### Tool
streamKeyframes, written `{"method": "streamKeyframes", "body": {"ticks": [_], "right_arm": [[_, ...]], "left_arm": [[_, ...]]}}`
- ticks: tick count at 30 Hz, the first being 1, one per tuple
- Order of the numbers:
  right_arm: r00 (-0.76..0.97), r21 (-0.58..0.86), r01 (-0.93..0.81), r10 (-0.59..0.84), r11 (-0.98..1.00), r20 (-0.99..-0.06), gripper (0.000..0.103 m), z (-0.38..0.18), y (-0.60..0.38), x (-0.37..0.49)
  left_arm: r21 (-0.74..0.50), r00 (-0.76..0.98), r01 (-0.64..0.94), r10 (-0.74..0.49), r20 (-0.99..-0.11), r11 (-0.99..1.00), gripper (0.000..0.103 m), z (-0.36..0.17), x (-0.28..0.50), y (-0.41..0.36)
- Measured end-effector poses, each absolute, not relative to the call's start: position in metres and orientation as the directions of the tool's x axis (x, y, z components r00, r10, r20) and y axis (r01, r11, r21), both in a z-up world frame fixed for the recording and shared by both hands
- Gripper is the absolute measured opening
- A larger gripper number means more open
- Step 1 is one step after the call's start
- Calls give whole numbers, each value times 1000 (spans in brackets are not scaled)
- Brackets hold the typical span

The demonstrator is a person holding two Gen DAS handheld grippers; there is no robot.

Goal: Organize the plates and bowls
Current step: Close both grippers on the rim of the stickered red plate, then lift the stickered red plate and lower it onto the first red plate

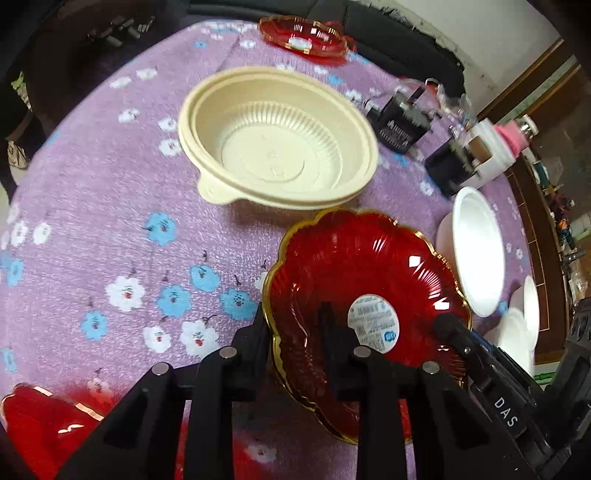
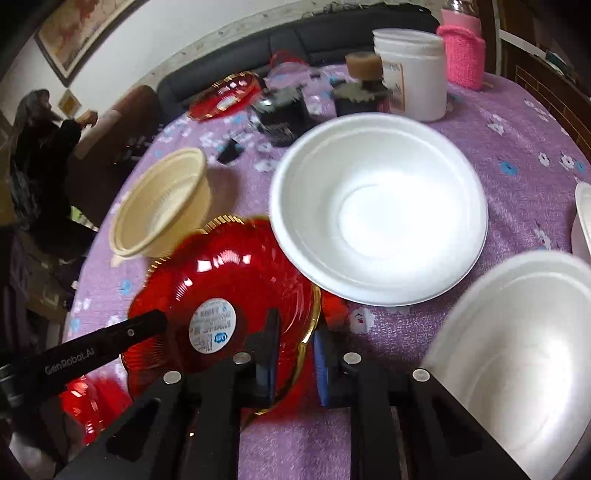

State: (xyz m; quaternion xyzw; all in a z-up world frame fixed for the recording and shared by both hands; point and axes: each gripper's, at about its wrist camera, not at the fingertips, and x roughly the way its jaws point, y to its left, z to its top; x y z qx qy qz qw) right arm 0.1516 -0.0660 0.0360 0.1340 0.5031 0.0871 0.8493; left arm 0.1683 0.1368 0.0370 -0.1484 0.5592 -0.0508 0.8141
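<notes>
Domestic living room. Evidence: table under a purple floral cloth (image 2: 517, 122) below the fingers; dark sofa (image 2: 332, 29) along the wall beyond them; framed picture (image 2: 77, 29) up to their left; wooden cabinet (image 1: 543, 206) to their right; household jars and clutter at table's far edge

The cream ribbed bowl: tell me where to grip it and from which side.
Grip the cream ribbed bowl by its rim beside the small tab, coming from above on the near side. It sits upright and empty on the purple cloth, so one finger can drop inside the wall and one outside.
</notes>
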Motion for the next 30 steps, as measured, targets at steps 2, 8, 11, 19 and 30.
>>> {"method": "streamKeyframes", "body": {"ticks": [2,8,11,19,30], "right_arm": [[499,290,-41,271,956,-823,18,46,-60,145],[550,301,-89,298,950,-780,18,76,-47,121],[562,309,-120,321,943,-762,18,89,-36,105],[561,310,-234,389,921,-731,18,112,6,60],[488,291,-344,435,893,-757,18,92,70,17]], "left_arm": [[-282,400,-74,-230,-887,957,24,47,161,138],[-313,480,-71,-242,-843,947,24,81,130,156],[-328,514,-76,-245,-822,941,24,97,110,170],[-316,589,-111,-194,-784,942,25,116,39,212],[-310,608,-210,-124,-784,927,25,91,-29,270]]}}
